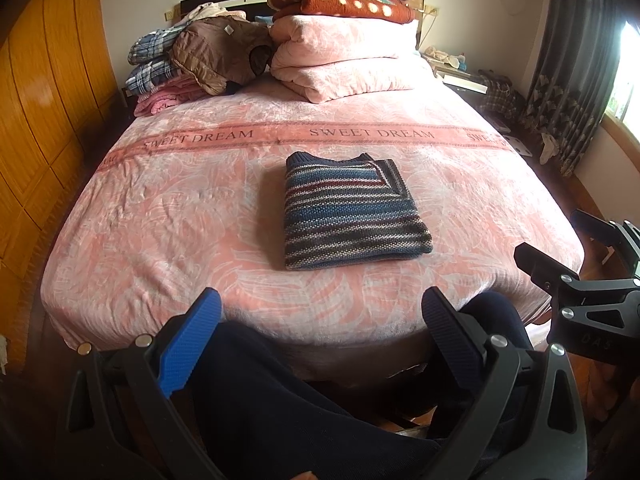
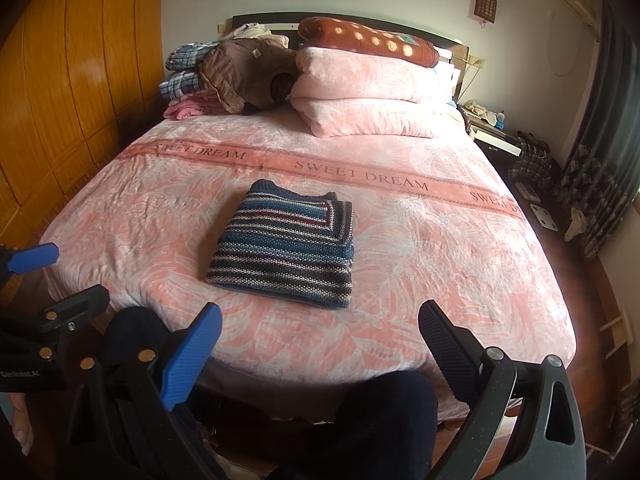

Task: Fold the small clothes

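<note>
One folded sweater on bedspread, pillows beyond.

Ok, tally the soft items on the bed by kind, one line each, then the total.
Folded striped knit sweater: 1
Folded pink quilt: 1
Rust-red dotted blanket: 1
Brown padded jacket: 1
Blue plaid garment: 1, though the layers may be more than one
Pink knit garment: 1
Total: 6

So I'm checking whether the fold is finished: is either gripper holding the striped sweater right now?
No. The striped sweater lies folded on the bed, apart from the open left gripper and right gripper.
</note>
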### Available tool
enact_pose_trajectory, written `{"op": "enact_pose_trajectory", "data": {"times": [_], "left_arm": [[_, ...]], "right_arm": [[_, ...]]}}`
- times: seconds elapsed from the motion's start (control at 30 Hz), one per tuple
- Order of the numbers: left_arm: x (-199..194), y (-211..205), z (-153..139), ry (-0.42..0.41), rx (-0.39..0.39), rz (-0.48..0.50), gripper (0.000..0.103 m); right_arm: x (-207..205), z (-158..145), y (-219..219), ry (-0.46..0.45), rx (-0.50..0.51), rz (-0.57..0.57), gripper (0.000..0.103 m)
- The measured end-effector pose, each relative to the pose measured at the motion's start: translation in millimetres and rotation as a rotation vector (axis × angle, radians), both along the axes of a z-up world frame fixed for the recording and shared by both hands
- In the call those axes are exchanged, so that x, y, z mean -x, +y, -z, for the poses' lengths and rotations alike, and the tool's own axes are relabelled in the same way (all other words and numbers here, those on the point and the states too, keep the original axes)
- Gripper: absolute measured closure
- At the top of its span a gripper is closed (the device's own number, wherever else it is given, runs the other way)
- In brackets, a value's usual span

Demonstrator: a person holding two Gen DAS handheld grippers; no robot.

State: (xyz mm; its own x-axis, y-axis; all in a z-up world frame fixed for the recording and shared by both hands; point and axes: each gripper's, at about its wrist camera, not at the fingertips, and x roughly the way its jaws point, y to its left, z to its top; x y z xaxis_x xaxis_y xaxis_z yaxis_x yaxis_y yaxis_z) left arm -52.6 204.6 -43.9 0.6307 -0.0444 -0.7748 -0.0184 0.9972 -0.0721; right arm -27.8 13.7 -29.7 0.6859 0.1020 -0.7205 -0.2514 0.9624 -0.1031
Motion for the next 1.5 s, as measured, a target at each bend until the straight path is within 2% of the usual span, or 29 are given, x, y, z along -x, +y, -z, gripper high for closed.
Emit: {"op": "enact_pose_trajectory", "data": {"times": [1.5], "left_arm": [[-5.1, 7.7, -6.2, -0.007, -0.003, 0.013, 0.003]], "right_arm": [[-1.1, -2.3, 5.3, -0.01, -0.001, -0.008, 0.004]]}}
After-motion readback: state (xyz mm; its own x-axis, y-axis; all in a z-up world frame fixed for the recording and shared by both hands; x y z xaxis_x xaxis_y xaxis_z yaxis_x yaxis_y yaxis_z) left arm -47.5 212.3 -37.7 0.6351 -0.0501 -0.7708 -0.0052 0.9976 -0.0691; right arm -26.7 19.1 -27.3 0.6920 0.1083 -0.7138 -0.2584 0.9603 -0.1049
